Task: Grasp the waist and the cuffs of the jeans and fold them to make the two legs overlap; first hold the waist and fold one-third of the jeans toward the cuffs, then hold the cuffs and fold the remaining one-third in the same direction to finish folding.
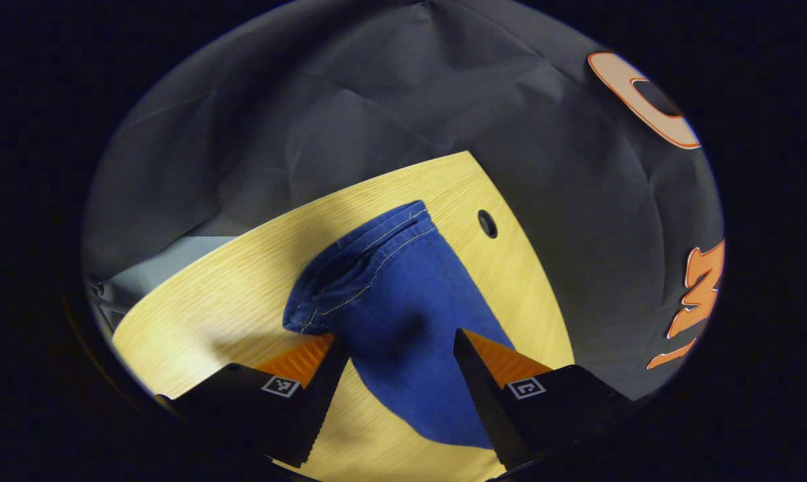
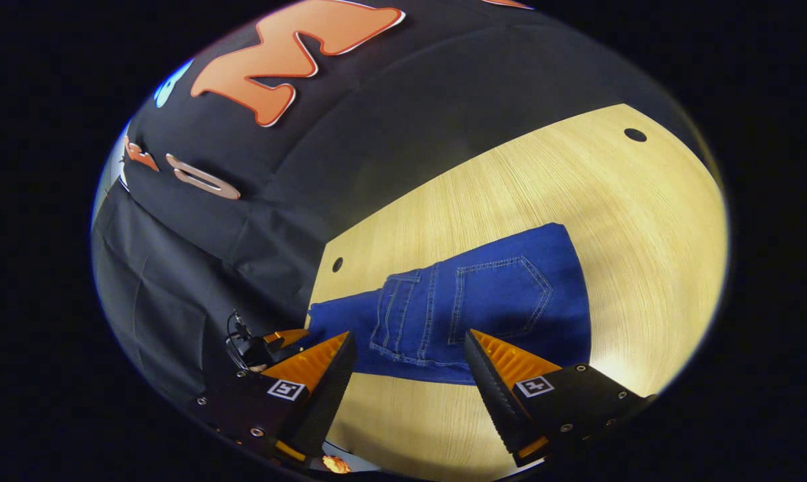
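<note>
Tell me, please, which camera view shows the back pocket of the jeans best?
The right gripper view: the back pocket of the jeans lies flat there, its stitching plain. The left gripper view shows the cuff end instead.

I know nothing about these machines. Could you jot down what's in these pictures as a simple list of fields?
Setting: a light wooden table with black cloth behind it
Garment: blue jeans lying on the table
Right gripper view: the waist end, back pocket facing up
Left gripper view: a cuff, its stitched hem slightly gaping
Left claw: open, over the leg near the cuff
Right claw: open, over the waist edge
Table holes: one near the cuff
Folding: cannot tell how far along
</note>
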The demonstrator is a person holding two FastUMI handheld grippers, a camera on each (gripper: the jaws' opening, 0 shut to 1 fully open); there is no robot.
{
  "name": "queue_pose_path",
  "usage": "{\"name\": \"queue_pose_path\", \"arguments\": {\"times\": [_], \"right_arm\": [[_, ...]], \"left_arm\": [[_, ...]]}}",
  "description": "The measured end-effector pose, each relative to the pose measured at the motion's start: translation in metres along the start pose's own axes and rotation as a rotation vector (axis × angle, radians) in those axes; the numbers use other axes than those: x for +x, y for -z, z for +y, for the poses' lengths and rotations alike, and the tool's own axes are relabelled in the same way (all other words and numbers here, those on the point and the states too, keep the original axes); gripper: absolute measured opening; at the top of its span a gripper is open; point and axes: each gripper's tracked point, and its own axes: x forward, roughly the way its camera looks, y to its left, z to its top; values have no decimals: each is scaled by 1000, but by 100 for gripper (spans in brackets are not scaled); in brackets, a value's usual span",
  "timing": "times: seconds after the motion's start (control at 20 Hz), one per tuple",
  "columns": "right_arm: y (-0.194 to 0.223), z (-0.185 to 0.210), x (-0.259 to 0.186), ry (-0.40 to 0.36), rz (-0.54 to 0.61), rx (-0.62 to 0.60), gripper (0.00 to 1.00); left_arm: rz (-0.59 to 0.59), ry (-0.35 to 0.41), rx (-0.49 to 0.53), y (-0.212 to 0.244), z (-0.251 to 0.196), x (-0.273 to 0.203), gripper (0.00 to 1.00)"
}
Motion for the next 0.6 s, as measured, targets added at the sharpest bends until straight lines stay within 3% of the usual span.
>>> {"name": "queue_pose_path", "arguments": {"times": [0.05,0.1,0.15,0.2,0.3,0.4,0.45,0.6], "right_arm": [[-3,0,-3,-1,-6,7,98],[-6,-1,-7,0,-12,14,99],[-9,-3,-8,2,-18,24,99],[-12,-3,-10,5,-25,33,99],[-14,-8,-13,14,-38,47,99],[-16,-14,-16,25,-48,59,99],[-16,-16,-16,34,-51,65,99],[-21,-21,-21,46,-73,58,98]], "left_arm": [[-14,4,-7,1,-1,6,96],[-15,10,-4,0,-3,7,83],[-19,-1,4,2,-3,13,82],[-24,-4,8,1,-1,18,62],[-22,8,-88,-3,-2,14,22],[22,72,-168,8,-6,37,20],[-5,74,-192,5,-11,24,4],[-52,58,-88,-1,-13,0,2]]}}
